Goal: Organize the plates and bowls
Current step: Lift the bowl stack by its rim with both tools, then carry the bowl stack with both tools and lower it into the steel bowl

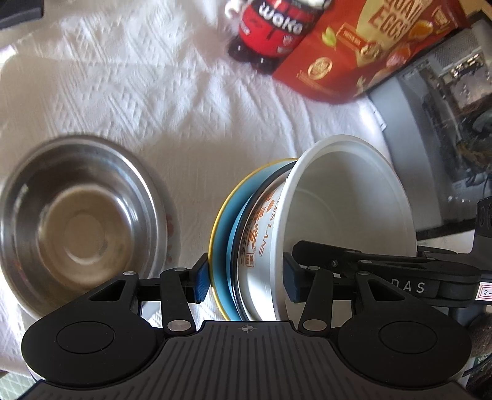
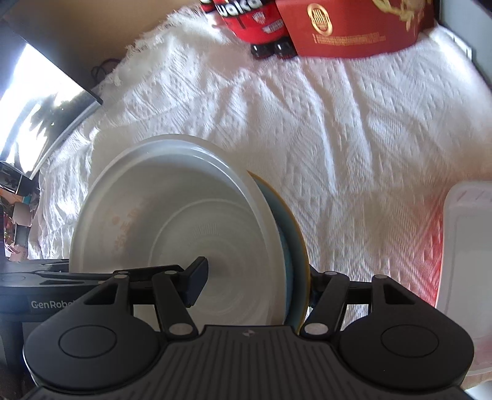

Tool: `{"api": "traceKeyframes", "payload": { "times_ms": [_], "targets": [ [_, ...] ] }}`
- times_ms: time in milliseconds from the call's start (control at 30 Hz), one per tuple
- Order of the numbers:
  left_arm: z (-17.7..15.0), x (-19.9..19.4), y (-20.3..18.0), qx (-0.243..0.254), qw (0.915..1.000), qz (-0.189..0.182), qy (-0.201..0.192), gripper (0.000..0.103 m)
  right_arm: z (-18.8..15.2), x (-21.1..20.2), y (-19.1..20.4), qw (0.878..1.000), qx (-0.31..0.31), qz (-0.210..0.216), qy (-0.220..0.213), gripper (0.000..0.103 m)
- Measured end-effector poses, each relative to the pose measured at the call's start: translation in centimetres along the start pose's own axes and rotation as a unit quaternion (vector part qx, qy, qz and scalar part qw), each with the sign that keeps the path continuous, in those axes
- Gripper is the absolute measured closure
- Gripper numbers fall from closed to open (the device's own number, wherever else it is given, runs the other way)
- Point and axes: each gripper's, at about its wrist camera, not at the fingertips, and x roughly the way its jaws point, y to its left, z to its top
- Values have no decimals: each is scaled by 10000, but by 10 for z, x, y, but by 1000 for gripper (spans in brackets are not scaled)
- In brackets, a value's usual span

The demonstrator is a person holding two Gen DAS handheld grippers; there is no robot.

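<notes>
My left tool (image 1: 246, 278) and right tool (image 2: 256, 284) both clamp the tipped stack (image 1: 307, 234), on edge between them above the cloth (image 1: 190, 101); the steel bowl (image 1: 77, 215) sits left.

- White textured cloth (image 2: 338, 123) covers the desk, its fringed edge at the far left.
- Red bottle (image 1: 273, 27) stands at the far edge.
- Red box (image 1: 363, 52) just beside the bottle.
- Clear plastic container (image 2: 467, 246) at the right edge.
</notes>
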Motion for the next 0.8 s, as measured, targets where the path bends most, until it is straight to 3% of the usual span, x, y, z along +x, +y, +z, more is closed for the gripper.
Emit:
{"api": "traceKeyframes", "payload": {
  "times_ms": [167,400,600,733,800],
  "targets": [
    [11,-29,8,-32,9997,-54,-256,53,16,-18,21,9997,-147,19,-195,40],
    [12,-72,52,-329,9973,144,-635,53,35,-25,77,9969,-648,186,-412,40],
    [0,-89,103,-734,9942,362,-704,53,47,0,131,9935,-1044,410,-187,40],
    [-5,-74,130,-896,9918,733,-543,52,45,27,159,9897,-1289,609,102,38],
    [-6,-62,149,-1061,9911,687,-423,52,41,42,171,9879,-1411,589,250,38]
  ]
}}
